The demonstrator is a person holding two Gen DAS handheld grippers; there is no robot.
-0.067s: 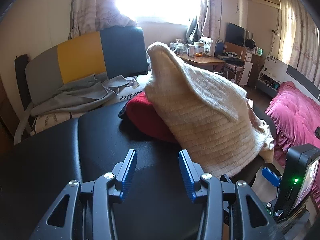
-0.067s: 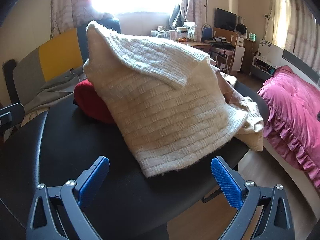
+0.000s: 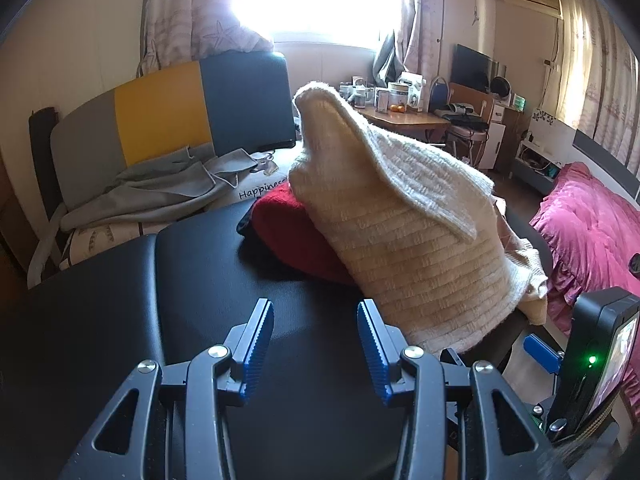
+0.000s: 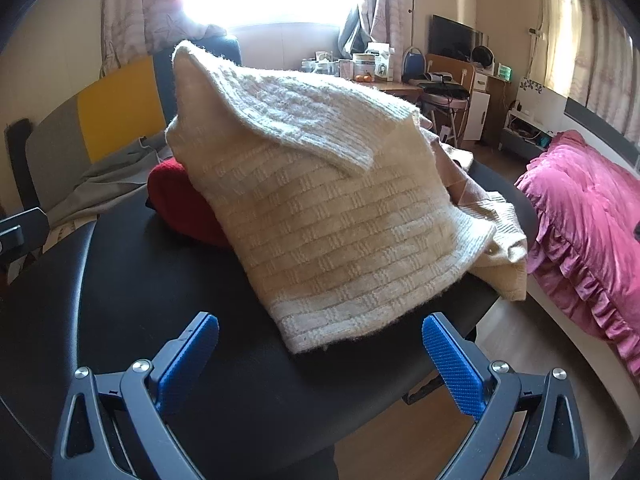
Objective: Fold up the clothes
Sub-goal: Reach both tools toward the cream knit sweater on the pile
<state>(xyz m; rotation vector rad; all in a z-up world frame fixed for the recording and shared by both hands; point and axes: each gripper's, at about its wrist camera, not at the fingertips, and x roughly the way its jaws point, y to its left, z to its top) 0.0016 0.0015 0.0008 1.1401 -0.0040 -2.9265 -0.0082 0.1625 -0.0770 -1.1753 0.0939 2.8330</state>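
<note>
- Left gripper (image 3: 316, 344): dark navy skeletal arms with silver screws, and ribbed blue fingers (image 3: 259, 348).
- Right gripper (image 4: 320, 364): same dark frame, with blue cross-hatched fingers (image 4: 450, 364).

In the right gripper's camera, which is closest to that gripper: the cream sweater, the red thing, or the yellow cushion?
1. Cream sweater, just ahead of the right gripper.
2. Red garment, behind it, left.
3. Yellow cushion, far back left.

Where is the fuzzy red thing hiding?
The red knitted garment lies on the black padded table, left of centre in both views, tucked partly under the big cream knitted sweater.
</note>
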